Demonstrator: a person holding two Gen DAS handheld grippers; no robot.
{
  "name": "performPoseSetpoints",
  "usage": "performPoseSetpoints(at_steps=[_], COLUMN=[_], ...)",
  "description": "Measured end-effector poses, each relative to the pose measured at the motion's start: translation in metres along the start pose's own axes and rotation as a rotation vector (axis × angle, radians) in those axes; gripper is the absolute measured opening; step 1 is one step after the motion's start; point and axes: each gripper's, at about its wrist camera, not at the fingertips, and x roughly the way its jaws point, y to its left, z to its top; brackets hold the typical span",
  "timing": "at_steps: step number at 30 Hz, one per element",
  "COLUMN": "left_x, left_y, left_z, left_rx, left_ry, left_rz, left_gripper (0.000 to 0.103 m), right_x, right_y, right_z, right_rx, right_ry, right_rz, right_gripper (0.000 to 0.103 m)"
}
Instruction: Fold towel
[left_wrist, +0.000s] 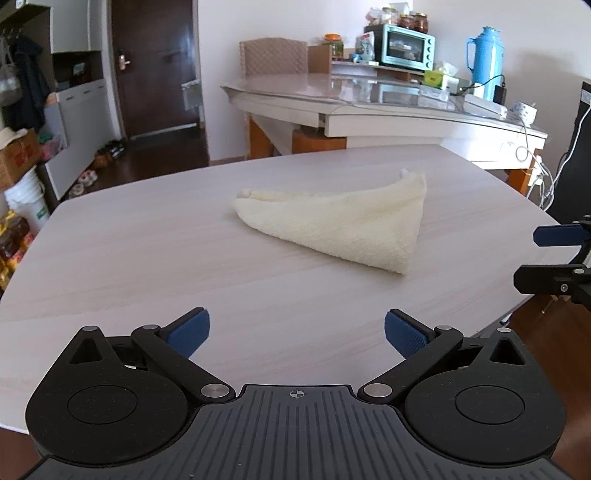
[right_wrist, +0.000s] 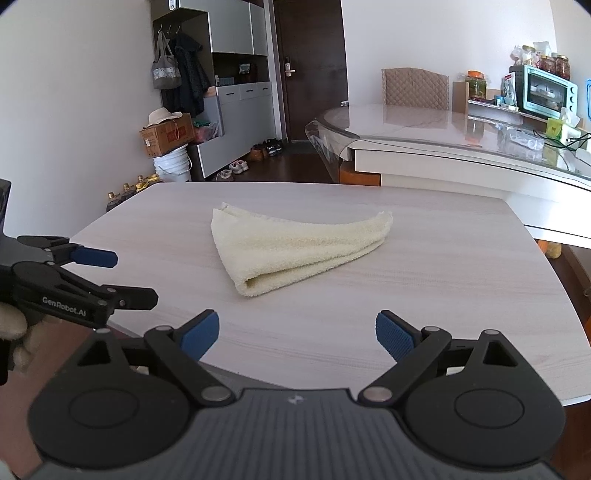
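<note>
A cream towel (left_wrist: 343, 221) lies folded into a triangle on the pale wooden table (left_wrist: 147, 258); it also shows in the right wrist view (right_wrist: 291, 251). My left gripper (left_wrist: 297, 332) is open and empty, above the table's near side, short of the towel. My right gripper (right_wrist: 297, 334) is open and empty near the table's front edge, short of the towel. The right gripper shows at the right edge of the left wrist view (left_wrist: 532, 258), and the left gripper shows at the left of the right wrist view (right_wrist: 129, 277). Neither touches the towel.
A glass-topped white table (left_wrist: 369, 99) stands behind, with a teal toaster oven (left_wrist: 406, 50), a blue thermos (left_wrist: 484, 62) and cables. A cabinet, boxes, a white bucket (right_wrist: 171, 166) and shoes stand at the left by a dark door (right_wrist: 308, 66).
</note>
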Motion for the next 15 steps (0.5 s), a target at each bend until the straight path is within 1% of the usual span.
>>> performPoseSetpoints(at_steps=[5,15], left_x=[0.0008,0.0033], left_y=[-0.0009,-0.002], left_z=[0.0022,0.0045], left_rx=[0.003,0.007], left_ry=[-0.001,0.001], left_rz=[-0.001,-0.004], left_gripper=[0.103,0.103], right_x=[0.0024,0.0073], right_y=[0.0043,0.001], right_z=[0.0021,0.001], right_rx=[0.003,0.006], right_ry=[0.002,0.005], right_rz=[-0.005,0.0], right_gripper=[0.093,0.093])
